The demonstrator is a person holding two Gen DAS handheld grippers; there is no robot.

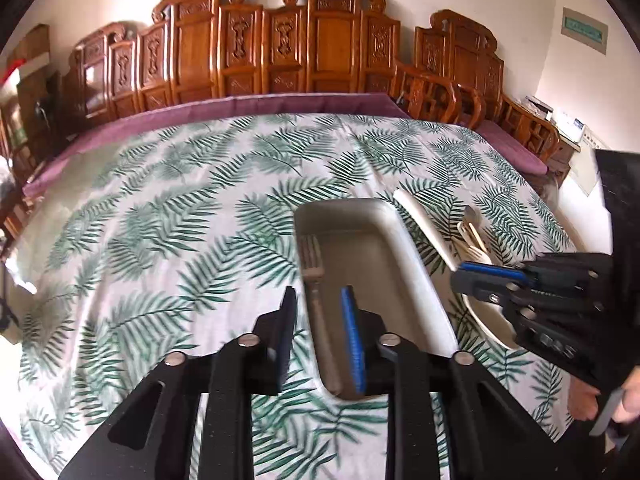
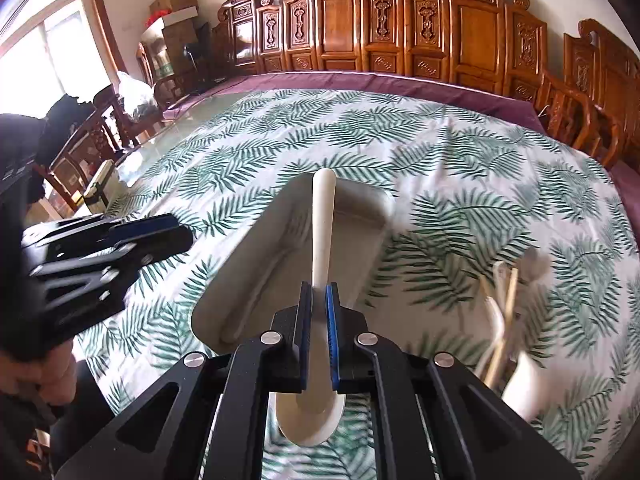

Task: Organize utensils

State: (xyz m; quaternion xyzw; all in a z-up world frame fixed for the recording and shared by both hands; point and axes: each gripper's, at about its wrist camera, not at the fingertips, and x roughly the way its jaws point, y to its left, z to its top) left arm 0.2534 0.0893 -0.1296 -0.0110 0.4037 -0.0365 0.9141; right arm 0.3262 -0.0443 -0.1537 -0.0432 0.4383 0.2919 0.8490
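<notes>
2 wrist views, both taken against the white tray as landmark.

Left wrist view: left gripper [image 1: 318, 312] hanging just above the near end of the white tray [image 1: 416, 264], fingers parted, nothing between them. Metal fork [image 1: 314, 276] lying flat inside the tray along its left wall, directly beyond the gap of the fingers. Right of the tray, right gripper [image 1: 460, 276] reaching in from the side. Beyond it, a white holder [image 1: 484, 320] with wooden and pale utensils, blurred.

Right wrist view: right gripper [image 2: 318, 300] clamped shut on a white spoon [image 2: 322, 232], pinched at the lower handle just above the bowl; bowl hanging under the fingers, handle pointing out over the white tray [image 2: 256, 256]. Left of the tray, left gripper [image 2: 176, 232] over the leaf-print tablecloth [image 2: 440, 152].

Spoon probably ceramic or hard plastic: stiff, smooth, likely slippery, possibly breakable, so best set down gently. Fork thin and flat, best pinched across the handle.
</notes>
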